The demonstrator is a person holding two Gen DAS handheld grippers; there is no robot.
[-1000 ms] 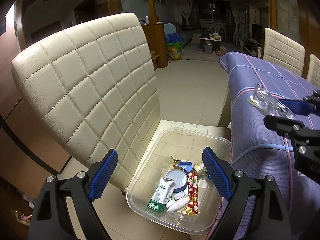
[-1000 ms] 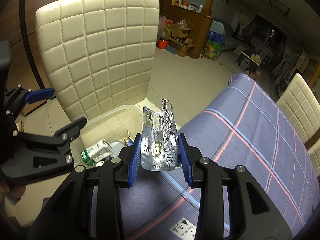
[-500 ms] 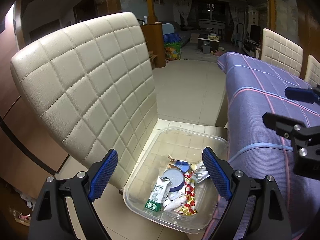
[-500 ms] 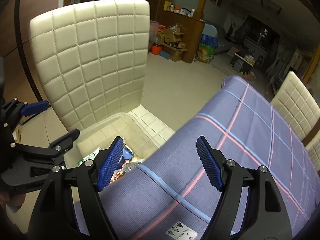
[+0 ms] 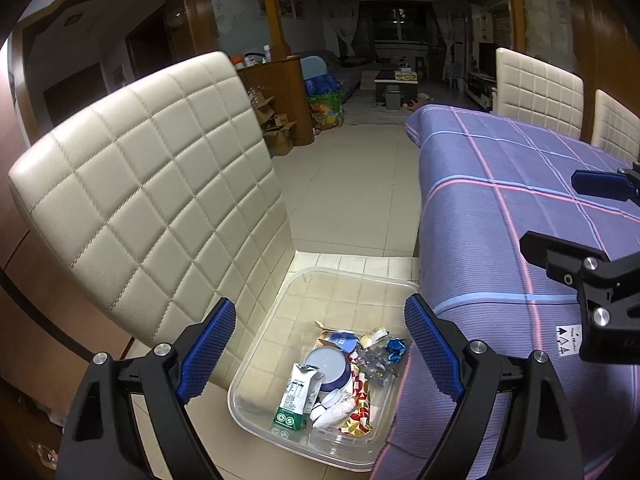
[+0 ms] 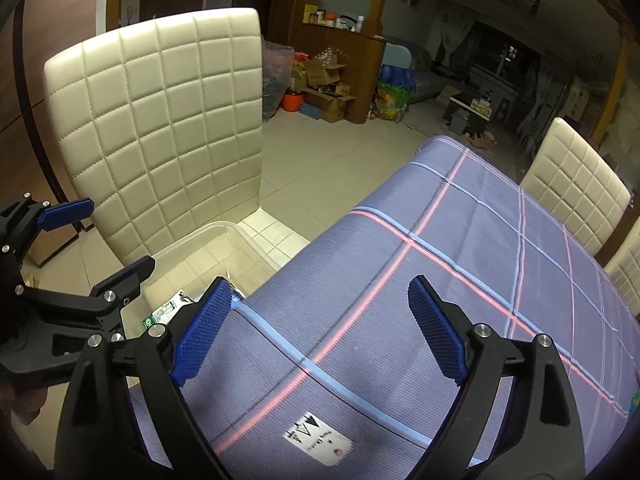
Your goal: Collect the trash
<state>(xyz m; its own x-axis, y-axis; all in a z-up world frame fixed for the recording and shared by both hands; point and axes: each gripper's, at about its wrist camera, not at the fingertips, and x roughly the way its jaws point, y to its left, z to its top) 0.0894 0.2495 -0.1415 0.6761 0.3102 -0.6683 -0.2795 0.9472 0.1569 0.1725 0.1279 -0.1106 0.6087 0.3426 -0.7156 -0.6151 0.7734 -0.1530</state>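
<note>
Gone from my right hand-held gripper (image 6: 320,332), the blister pack (image 5: 374,364) lies in the bin (image 5: 256,364); jaws have just been opening, empty. My left hand-held gripper (image 5: 320,348), apart, hangs nearer, above it.

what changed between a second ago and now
The right gripper let go of the silver blister pack: its jaws have just been opening and now stand wide with nothing between them. The pack now lies in the clear plastic bin among the other trash, and the gripper has drawn back over the purple tablecloth. The left gripper stayed open and empty above the bin; the cream chair is unchanged.
</note>
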